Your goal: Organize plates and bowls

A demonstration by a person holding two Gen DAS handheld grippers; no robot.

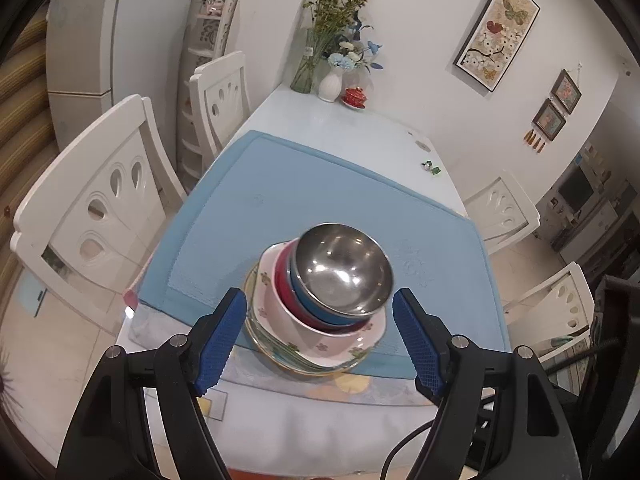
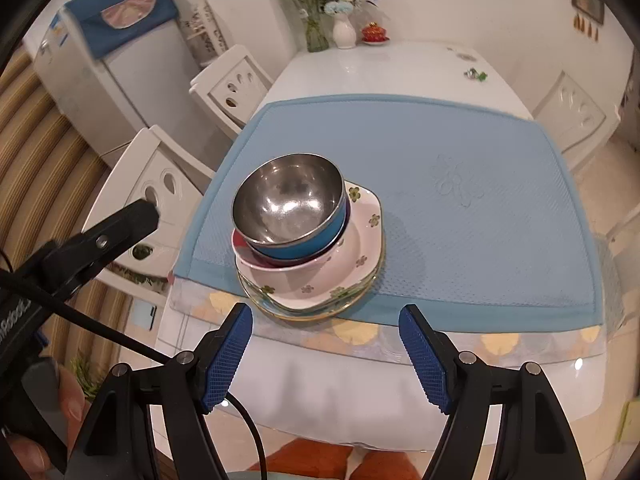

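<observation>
A stack of dishes stands at the near edge of the blue mat [image 1: 304, 188] [image 2: 460, 208]. On top is a steel bowl with a blue outside [image 1: 342, 270] [image 2: 288, 204], nested in a red bowl [image 1: 284, 284] [image 2: 240, 242]. Under them lie a white flowered square dish [image 1: 320, 346] [image 2: 352, 252] and a gold-rimmed plate [image 1: 256, 332] [image 2: 304, 314]. My left gripper [image 1: 320, 316] is open and empty, its fingers either side of the stack's near edge. My right gripper [image 2: 326, 328] is open and empty, just short of the stack.
The white table [image 1: 344, 128] [image 2: 384, 68] has vases of flowers [image 1: 332, 80] [image 2: 344, 32], a red lidded cup [image 1: 354, 96] [image 2: 374, 34] and a small green item [image 1: 430, 167] [image 2: 476, 75] at its far end. White chairs [image 1: 96, 208] [image 2: 160, 184] stand on both sides. The left gripper's body [image 2: 100, 240] is at the left.
</observation>
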